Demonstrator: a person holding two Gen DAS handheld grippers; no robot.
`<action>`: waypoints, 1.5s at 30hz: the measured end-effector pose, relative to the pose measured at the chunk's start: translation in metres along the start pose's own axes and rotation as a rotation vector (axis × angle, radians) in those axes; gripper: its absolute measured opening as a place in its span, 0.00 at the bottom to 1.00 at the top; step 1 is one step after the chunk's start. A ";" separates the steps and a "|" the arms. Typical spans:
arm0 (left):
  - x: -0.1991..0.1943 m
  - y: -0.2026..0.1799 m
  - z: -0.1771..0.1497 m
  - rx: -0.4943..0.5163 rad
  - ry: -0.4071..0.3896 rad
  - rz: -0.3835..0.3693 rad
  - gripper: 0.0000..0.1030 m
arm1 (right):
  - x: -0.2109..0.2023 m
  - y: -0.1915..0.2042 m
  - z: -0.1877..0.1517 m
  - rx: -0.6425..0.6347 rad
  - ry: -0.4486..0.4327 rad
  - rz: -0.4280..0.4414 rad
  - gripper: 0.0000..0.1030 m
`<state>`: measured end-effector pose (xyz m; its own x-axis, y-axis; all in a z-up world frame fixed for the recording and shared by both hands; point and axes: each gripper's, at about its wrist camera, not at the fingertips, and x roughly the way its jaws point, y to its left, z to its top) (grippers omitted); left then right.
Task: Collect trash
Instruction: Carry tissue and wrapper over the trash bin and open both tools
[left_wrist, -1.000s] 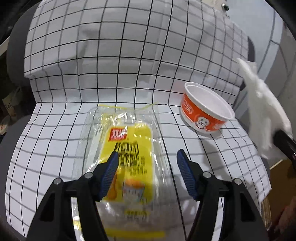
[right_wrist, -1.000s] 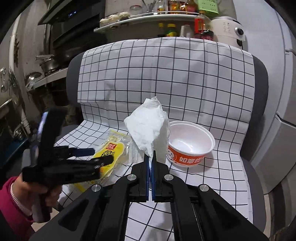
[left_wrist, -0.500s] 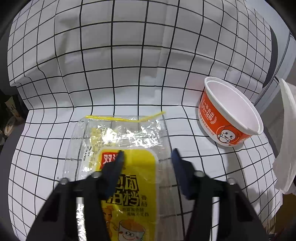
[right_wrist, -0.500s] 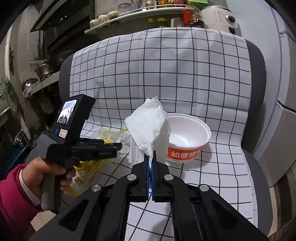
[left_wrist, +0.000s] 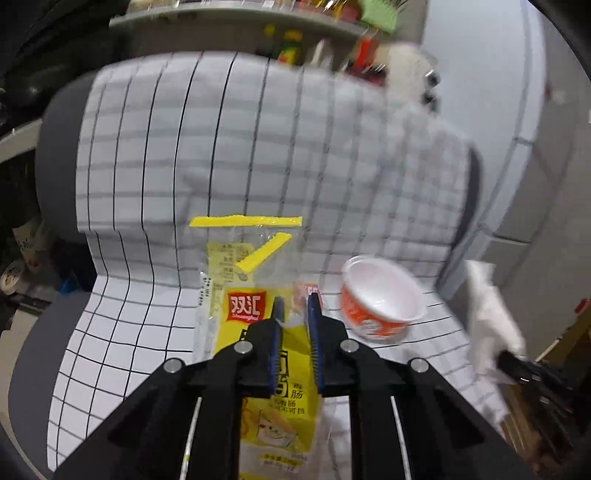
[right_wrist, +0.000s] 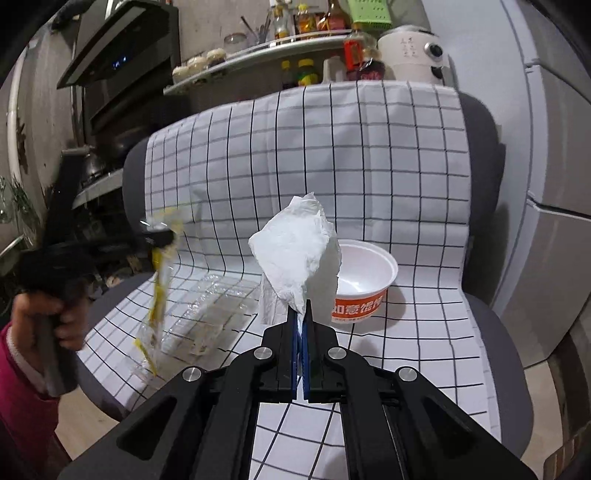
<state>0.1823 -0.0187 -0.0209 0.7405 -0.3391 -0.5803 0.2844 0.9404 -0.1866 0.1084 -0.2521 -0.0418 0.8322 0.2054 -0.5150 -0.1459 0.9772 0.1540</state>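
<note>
- Wrapper (left_wrist: 255, 332), yellow with a red label reading 双汇, hung pinched in the left gripper (left_wrist: 295, 314) above the checkered cloth (right_wrist: 406, 350).
- Orange bowl (right_wrist: 364, 280) sat on the cloth, holding nothing.
- Right gripper (right_wrist: 300, 321) squeezed a white tissue (right_wrist: 295, 254).

White cloth (right_wrist: 369, 155) crossed by a thin black grid, draped over a grey chair (right_wrist: 480, 122). Yellow wrapper (left_wrist: 258, 314) with clear plastic edges, a yellow strip along the top, a red label bearing white characters, dark print lower down. Orange bowl (right_wrist: 364, 288) with white inside and white characters on the wall. Plain white tissue (right_wrist: 295, 254). Clear, glinting plastic tray (right_wrist: 210, 314). Black left gripper (left_wrist: 294, 310) and black right gripper (right_wrist: 300, 325), both with blue fingers (left_wrist: 314, 332) and silver rivets. Magenta sleeve (right_wrist: 18, 376) with pale cuff.
</note>
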 end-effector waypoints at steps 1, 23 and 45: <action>-0.013 -0.009 -0.003 0.016 -0.018 -0.016 0.11 | -0.005 0.000 0.000 0.001 -0.006 -0.003 0.02; -0.015 -0.301 -0.158 0.410 0.154 -0.667 0.11 | -0.183 -0.146 -0.148 0.270 0.046 -0.511 0.02; 0.052 -0.450 -0.247 0.599 0.372 -0.756 0.43 | -0.213 -0.262 -0.289 0.585 0.235 -0.638 0.06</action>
<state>-0.0577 -0.4535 -0.1633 0.0360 -0.7105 -0.7028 0.9290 0.2830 -0.2386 -0.1850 -0.5370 -0.2161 0.5210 -0.2996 -0.7992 0.6568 0.7388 0.1512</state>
